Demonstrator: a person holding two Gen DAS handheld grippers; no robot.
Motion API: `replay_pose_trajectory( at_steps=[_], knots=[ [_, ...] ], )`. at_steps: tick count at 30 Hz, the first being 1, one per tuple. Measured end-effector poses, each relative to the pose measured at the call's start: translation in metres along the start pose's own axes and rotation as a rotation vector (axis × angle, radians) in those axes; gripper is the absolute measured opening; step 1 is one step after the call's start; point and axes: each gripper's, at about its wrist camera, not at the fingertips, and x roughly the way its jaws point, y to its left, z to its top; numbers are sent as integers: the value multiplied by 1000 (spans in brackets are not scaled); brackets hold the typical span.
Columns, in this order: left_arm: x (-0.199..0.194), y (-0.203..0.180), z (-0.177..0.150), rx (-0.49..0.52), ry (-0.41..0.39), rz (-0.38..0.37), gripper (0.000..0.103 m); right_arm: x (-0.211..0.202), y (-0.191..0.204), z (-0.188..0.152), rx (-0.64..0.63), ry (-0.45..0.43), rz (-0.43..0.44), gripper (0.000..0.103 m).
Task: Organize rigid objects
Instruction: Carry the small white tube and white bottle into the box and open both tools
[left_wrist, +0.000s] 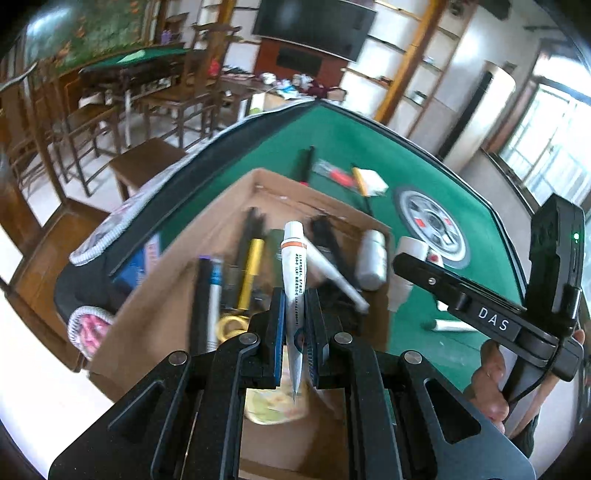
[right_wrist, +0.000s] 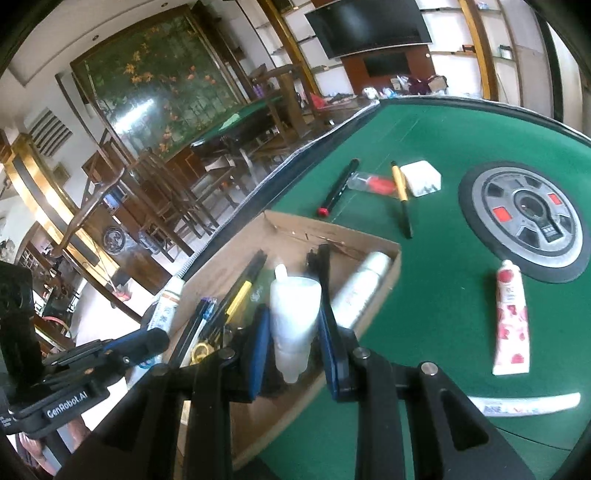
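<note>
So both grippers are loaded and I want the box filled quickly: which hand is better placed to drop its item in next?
Probably the right. The right gripper holds the white bottle above the cardboard box interior. The left gripper grips a thin tube nearer the box's edge, judging from the right wrist view.

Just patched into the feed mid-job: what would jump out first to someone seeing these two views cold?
Each gripper carries something over the cardboard box: the left gripper pinches a thin white tube, the right gripper holds a white squeeze bottle. The box is already crowded with pens. On the green table, a pink-flowered tube lies beside the round centre disc.
</note>
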Motion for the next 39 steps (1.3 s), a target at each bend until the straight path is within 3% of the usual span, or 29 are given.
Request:
replay_pose_trajectory(
  at_steps=[6,12,26,39],
  knots=[
    [10,19,5,-28,13,9,9,30,4,14,18,47,-37,26],
    [27,22,12,-19,46,17,9,49,2,17,31,22,-14,25],
    [63,5,19,34,114,41,10,49,-11,12,57,21,7,25],
    [83,-2,15,84,146,110,10,55,-9,10,62,47,2,26]
  ],
)
